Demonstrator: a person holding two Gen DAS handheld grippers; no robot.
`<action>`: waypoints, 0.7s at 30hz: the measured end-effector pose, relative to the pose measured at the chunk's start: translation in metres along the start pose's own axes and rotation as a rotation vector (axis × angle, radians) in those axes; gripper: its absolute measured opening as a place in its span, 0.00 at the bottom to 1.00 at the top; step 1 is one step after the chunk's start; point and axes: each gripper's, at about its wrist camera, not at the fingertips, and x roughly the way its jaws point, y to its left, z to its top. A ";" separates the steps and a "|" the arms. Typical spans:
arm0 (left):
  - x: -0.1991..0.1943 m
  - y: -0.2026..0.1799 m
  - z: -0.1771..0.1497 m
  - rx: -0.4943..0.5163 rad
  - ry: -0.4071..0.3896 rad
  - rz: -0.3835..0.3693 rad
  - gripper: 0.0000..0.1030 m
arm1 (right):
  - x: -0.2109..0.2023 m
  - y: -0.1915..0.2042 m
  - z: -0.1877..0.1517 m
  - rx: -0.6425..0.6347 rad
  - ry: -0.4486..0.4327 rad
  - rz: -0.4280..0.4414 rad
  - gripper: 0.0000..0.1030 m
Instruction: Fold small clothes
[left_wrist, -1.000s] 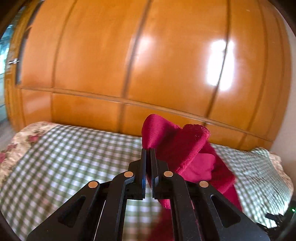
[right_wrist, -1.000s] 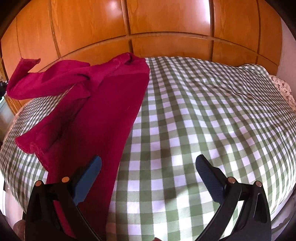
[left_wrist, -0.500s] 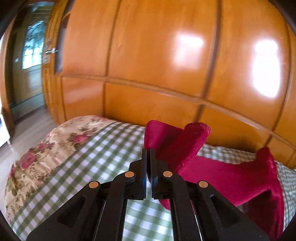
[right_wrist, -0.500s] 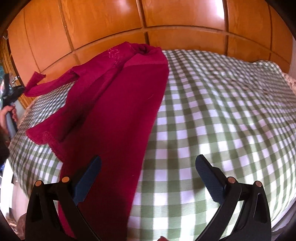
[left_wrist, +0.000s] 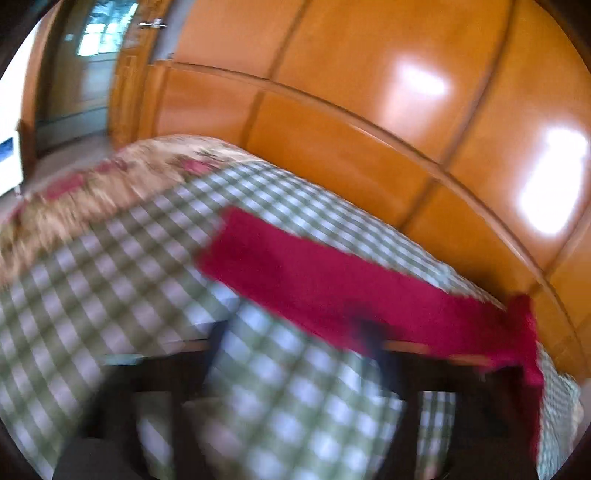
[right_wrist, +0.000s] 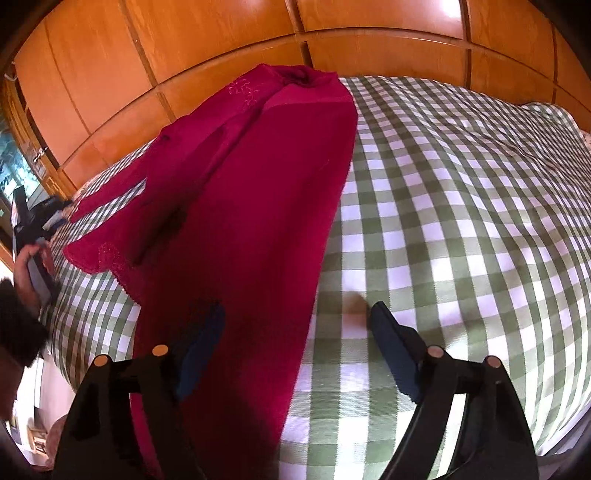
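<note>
A dark red garment (right_wrist: 255, 192) lies spread on the green checked bed cover (right_wrist: 461, 206), one sleeve stretched to the left. In the blurred left wrist view that sleeve (left_wrist: 332, 280) lies flat across the cover. My left gripper (left_wrist: 295, 350) is open, its dark fingers (left_wrist: 373, 343) apart just short of the sleeve, holding nothing. My right gripper (right_wrist: 295, 325) is open; its left fingertip (right_wrist: 207, 332) is over the garment's lower body and its right fingertip (right_wrist: 384, 328) over bare cover, straddling the garment's right edge.
A glossy wooden headboard (right_wrist: 369, 48) stands behind the bed. A floral sheet (left_wrist: 110, 177) shows at the bed's left edge, with a doorway (left_wrist: 85, 74) beyond. The person's hand with the left gripper (right_wrist: 33, 236) shows at the far left.
My left gripper has opened and let go of the red sleeve, which now lies flat on the cover. My right gripper has moved forward and down over the garment's right edge.
</note>
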 end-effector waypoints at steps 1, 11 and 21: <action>-0.014 -0.011 -0.014 0.018 -0.043 -0.053 0.87 | 0.000 0.001 0.000 0.002 0.004 0.008 0.79; -0.046 -0.081 -0.069 0.192 -0.027 -0.176 0.92 | 0.000 0.026 -0.015 -0.083 0.092 0.083 0.45; -0.038 -0.025 -0.072 -0.094 0.032 -0.193 0.92 | -0.030 -0.016 0.031 -0.154 0.099 -0.020 0.06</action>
